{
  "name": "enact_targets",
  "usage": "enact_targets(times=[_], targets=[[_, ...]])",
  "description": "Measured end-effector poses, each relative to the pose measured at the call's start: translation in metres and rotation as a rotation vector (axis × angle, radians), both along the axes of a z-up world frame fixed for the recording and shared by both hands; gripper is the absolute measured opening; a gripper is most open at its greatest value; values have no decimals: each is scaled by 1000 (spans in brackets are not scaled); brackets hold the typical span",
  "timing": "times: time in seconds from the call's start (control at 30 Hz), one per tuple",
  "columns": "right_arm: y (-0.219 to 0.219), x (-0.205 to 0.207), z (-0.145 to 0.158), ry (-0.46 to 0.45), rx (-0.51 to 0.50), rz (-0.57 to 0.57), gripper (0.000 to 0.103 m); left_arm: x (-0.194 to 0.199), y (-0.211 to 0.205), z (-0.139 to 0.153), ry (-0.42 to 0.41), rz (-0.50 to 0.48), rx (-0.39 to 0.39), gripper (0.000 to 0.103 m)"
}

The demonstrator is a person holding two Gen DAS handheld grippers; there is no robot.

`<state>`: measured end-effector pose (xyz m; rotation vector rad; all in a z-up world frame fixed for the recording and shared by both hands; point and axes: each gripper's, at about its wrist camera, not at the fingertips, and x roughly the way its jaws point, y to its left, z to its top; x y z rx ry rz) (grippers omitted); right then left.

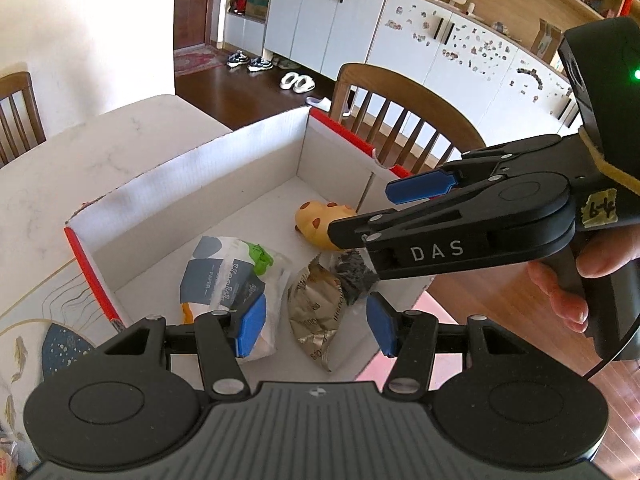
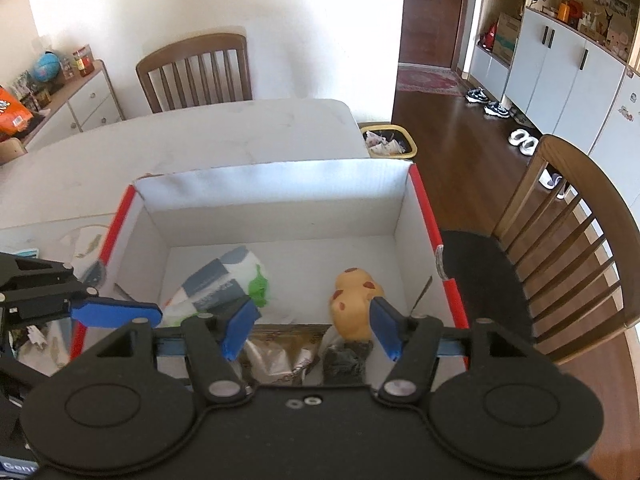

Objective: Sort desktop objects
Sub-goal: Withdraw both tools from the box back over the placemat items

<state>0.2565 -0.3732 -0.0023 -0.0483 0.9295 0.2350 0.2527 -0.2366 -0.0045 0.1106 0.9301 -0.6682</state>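
Left tongs (image 1: 314, 326): pads look parted with nothing between them, yet they are about as near together as they get, so I take them as closed and empty.
Right tongs (image 2: 310, 328): pads apart, gripping nothing; a hand (image 1: 568, 280) holds the handle.
Box (image 1: 192, 172): white card with red edges, open-topped, on the pale bench (image 1: 80, 152), below and ahead of both tongs.
Tissue pack (image 1: 224, 276): on the box floor, just beyond the left tongs' left pad.
Green toy (image 1: 260, 258): touching the pack's far end.
Foil wrapper (image 1: 312, 312): crumpled, lying between the left tongs' pads in view, beside the pack.
Dark packet (image 1: 352, 276): right of the wrapper, under the right tongs; contents hard to tell.
Yellow spotted toy (image 2: 354, 302): on the box floor, just beside the right tongs' right pad.
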Motion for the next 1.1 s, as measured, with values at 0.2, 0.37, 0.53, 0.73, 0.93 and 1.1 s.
enact_targets(times=[0.2, 0.37, 0.53, 0.73, 0.93, 1.1], targets=[[6, -10, 8, -4, 23, 7, 64, -8, 9, 7, -10, -4, -14, 54], [9, -21, 15, -15, 35, 7, 64, -15, 16, 12, -7, -11, -34, 54], [15, -33, 18, -23, 47, -1, 64, -23, 24, 17, -8, -17, -46, 54], [23, -43, 22, -35, 61, -15, 64, -30, 36, 19, -4, -23, -64, 54], [39, -57, 23, -47, 49, -4, 65, -41, 50, 22, -13, -37, -67, 55], [53, -68, 29, -68, 58, 4, 73, -50, 69, 26, -27, -21, -73, 66]])
